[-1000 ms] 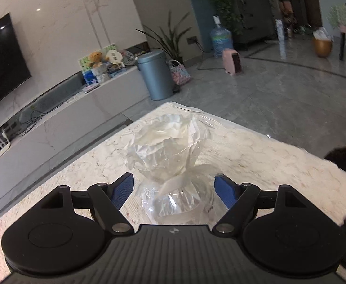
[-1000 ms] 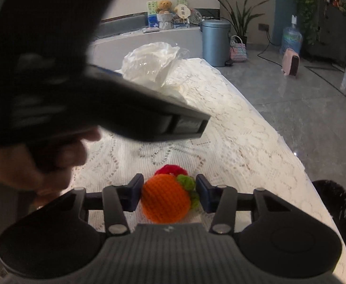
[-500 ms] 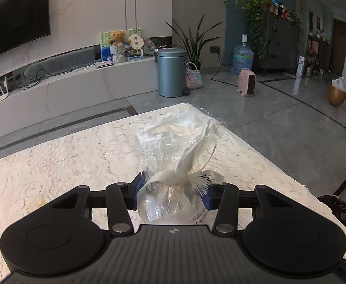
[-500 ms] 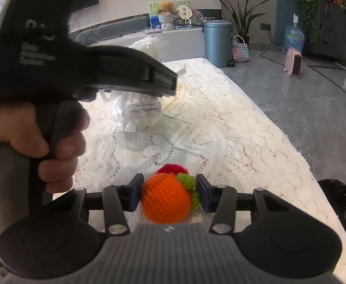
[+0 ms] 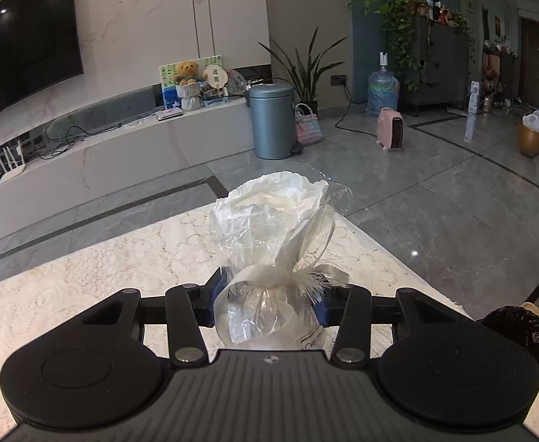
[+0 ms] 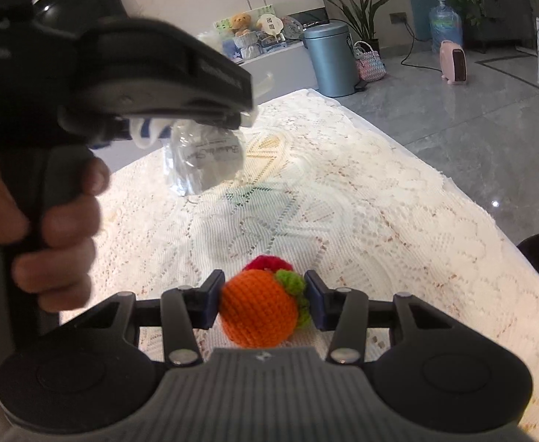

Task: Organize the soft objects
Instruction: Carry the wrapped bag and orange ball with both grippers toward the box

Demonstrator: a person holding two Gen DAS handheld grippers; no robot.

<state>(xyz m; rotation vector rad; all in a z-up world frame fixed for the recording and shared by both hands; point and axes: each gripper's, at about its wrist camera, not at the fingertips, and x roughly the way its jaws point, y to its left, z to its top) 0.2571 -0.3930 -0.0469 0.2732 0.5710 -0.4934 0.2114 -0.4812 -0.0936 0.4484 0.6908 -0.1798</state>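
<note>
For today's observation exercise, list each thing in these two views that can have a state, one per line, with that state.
Left gripper: shut on the clear wrapped bundle, fingers just closed.
Clear wrapped bundle: upright, tied with a white ribbon, held at the tie.
Right gripper: shut on the orange crocheted fruit.
Orange crocheted fruit: clamped between the fingers, over the lace tablecloth.
Blue-grey bin: lid closed.

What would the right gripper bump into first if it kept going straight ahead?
Probably the lace tablecloth: the right gripper, clamped on the orange crochet fruit, points down at it. Depth is uncertain.
</note>
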